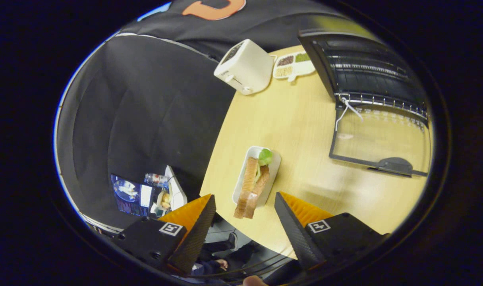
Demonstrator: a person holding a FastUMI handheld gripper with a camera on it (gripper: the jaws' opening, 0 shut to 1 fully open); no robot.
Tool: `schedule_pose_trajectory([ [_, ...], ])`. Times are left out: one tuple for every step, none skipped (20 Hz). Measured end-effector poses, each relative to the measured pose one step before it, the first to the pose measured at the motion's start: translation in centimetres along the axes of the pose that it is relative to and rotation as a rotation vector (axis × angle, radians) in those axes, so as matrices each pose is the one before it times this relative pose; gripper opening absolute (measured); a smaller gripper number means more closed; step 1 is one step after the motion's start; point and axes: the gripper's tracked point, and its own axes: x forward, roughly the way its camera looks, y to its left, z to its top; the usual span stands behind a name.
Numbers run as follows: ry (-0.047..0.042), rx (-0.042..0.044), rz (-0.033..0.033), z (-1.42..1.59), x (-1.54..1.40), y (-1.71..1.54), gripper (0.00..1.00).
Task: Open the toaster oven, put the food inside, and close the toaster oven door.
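Note:
The toaster oven (364, 67) stands at the far right of the wooden table (305, 119), its glass door (380, 139) folded down flat with the dark handle (392, 165) at the near edge. A wire rack shows inside. The food, a sandwich of toasted bread with green lettuce (252, 184), lies on a white oblong plate (275, 167) near the table's front edge. My gripper (244, 198) hovers above the table, open, with the near end of the sandwich lying between and just ahead of the fingertips. Nothing is held.
A white pop-up toaster (245, 67) stands at the table's far edge. Beside it lies a white divided dish (293, 65) with brown and green fillings. Left of the table, below, are a screen (132, 194) and small items on the floor. Bare table lies between plate and oven door.

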Motion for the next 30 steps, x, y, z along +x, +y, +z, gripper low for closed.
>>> schedule_pose_trajectory([
  [0.00731, 0.02737, 0.00406, 0.105, 0.809, -0.126, 0.96],
  [0.00857, 0.02694, 0.00764, 0.184, 0.826, -0.028, 0.94],
  [0.01041, 0.02650, 0.00803, -0.015, 0.662, -0.077, 0.90],
  [0.01203, 0.02586, 0.00755, 0.004, 0.641, -0.031, 0.86],
  [0.00652, 0.02790, 0.01277, 0.029, 0.317, 0.260, 0.77],
  [-0.00250, 0.01932, 0.00346, 0.162, 0.186, 0.014, 0.69],
  [0.00446, 0.00777, 0.00205, 0.064, 0.273, -0.028, 0.60],
  [0.00672, 0.00147, -0.00293, -0.121, 0.027, -0.089, 0.51],
  [0.00981, 0.00440, -0.00385, -0.223, -0.099, 0.097, 0.48],
  [0.00361, 0.01065, -0.00067, 0.094, -0.432, 0.040, 0.44],
  [0.00496, 0.00838, 0.00420, -0.118, -0.208, 0.111, 0.39],
  [-0.00804, 0.00503, 0.01004, 0.133, -0.609, 0.329, 0.36],
  [-0.01195, 0.00001, 0.01072, 0.016, -0.428, 0.376, 0.33],
  [-0.01011, -0.00423, 0.01233, 0.107, -0.764, 0.372, 0.32],
  [-0.00754, -0.00074, 0.01432, -0.095, -0.794, 0.463, 0.31],
  [-0.00518, 0.00408, 0.01618, 0.038, -0.892, 0.566, 0.31],
  [-0.01129, 0.00886, 0.02315, -0.041, -1.024, 0.692, 0.30],
  [-0.01503, 0.01154, 0.02611, 0.171, -1.205, 0.592, 0.30],
  [-0.01968, 0.01239, 0.02538, 0.132, -1.206, 0.418, 0.30],
  [-0.02643, 0.01080, 0.02112, 0.426, -1.226, 0.215, 0.30],
  [-0.03039, 0.00965, 0.01811, 0.397, -1.190, -0.016, 0.30],
  [-0.03489, 0.01295, 0.01751, 0.762, -1.261, -0.195, 0.29],
  [-0.04086, 0.01819, 0.02188, 0.742, -1.382, -0.151, 0.29],
  [-0.04474, 0.02192, 0.02116, 1.012, -1.263, -0.410, 0.29],
  [-0.04480, 0.02271, 0.01553, 0.887, -1.234, -0.278, 0.29],
  [-0.04720, 0.02082, 0.01627, 1.125, -1.042, -0.607, 0.29],
  [-0.05393, 0.02287, 0.02099, 1.354, -1.198, -0.560, 0.29],
  [-0.04959, 0.02151, 0.01454, 1.634, -0.929, -0.579, 0.29],
  [-0.05328, 0.02359, 0.00365, 1.311, -0.990, -0.887, 0.29],
  [-0.04480, 0.02136, 0.00013, 1.228, -0.496, -0.759, 0.29],
])
